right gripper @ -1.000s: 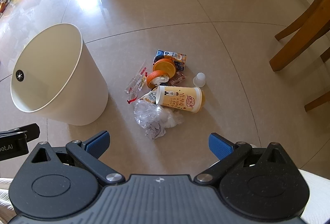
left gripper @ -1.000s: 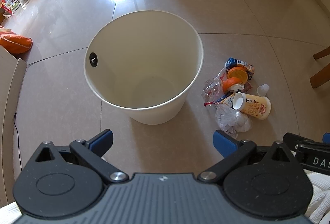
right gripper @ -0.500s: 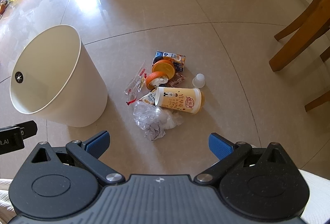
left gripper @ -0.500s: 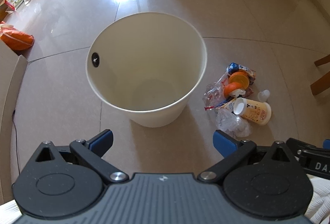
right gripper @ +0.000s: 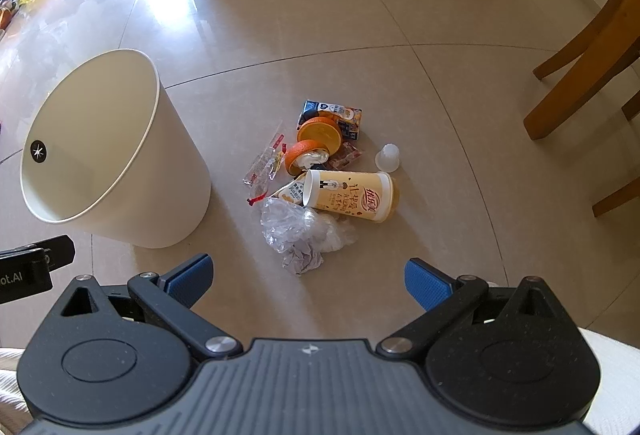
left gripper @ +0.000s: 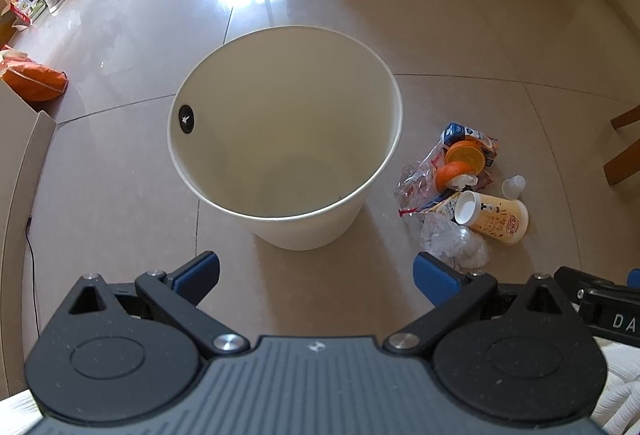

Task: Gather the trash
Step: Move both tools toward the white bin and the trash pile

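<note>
On the shiny tile floor point(right gripper: 360, 15) stands a big cream bin point(left gripper: 288, 219), upright and with nothing in it that shows. Right beside the bin lies a small pile of trash. A yellow paper cup point(right gripper: 352, 197) lies on its side with its open end toward the bin. Touching the cup, on the near side, is a crumpled clear plastic bag point(right gripper: 296, 231). Behind the cup sit two orange peel halves point(right gripper: 316, 141), and behind them a blue drink carton point(right gripper: 332, 113). A see-through wrapper point(right gripper: 266, 165) lies between the peels and the bin. A little clear cap point(right gripper: 387, 157) sits alone just beside the cup. The left gripper point(left gripper: 316, 275) hangs above the floor in front of the bin, its blue fingers wide apart and holding nothing. The right gripper point(right gripper: 306, 277) hangs just above the plastic bag, its fingers wide apart too, and empty. Wooden chair legs point(right gripper: 580, 75) stand off to the right, well apart from the trash.
</note>
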Motion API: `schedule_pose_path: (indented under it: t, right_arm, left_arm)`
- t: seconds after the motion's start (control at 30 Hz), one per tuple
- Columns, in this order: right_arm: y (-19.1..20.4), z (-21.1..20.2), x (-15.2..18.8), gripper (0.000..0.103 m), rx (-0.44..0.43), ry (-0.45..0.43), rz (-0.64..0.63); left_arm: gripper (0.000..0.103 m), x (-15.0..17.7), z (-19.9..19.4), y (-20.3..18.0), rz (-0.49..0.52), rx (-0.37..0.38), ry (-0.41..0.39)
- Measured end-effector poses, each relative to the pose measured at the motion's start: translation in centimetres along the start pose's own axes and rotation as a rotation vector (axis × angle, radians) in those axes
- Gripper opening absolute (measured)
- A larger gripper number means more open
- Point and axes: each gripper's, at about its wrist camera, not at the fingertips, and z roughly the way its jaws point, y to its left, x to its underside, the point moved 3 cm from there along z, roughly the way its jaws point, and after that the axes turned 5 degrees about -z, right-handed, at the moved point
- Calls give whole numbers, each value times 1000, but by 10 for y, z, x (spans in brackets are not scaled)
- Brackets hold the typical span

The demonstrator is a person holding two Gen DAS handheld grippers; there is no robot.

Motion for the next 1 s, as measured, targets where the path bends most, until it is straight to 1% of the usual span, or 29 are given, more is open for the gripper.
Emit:
schedule_pose_path:
  t: [0.2, 0.37, 0.53, 0.6, 0.73, 0.8, 0.87, 1.0]
  right_arm:
    - [1, 1, 1, 103, -3, 2, -2]
    - [-2, 2, -1, 103, 0, -3, 0]
    - [-5, 1, -2, 103, -20, -4, 16]
    - [-6, -1, -2, 103, -29, -8, 20]
    - [-9, -5, -4, 103, -49, -18, 32]
    - [-9, -6, -5, 103, -57, -22, 36]
    - [-10, -8, -5, 103, -61, -27, 35]
    - [-12, -10, -7, 103, -66, -39, 40]
  left_arm:
    - [102, -1, 1, 6, -23, 2, -11]
    - [102, -3, 0, 17, -76, -24, -9]
    - [102, -9, -13, 23, -127, -27, -45]
    - [102, -11, -16, 22, -117, -23, -53]
    - [102, -14, -22, 16, -59, -36, -57]
    - [102, -17, -24, 15, -56, -35, -52]
    - [102, -19, -28, 15, -64, -21, -65]
    - [102, -24, -32, 12, -52, -33, -83]
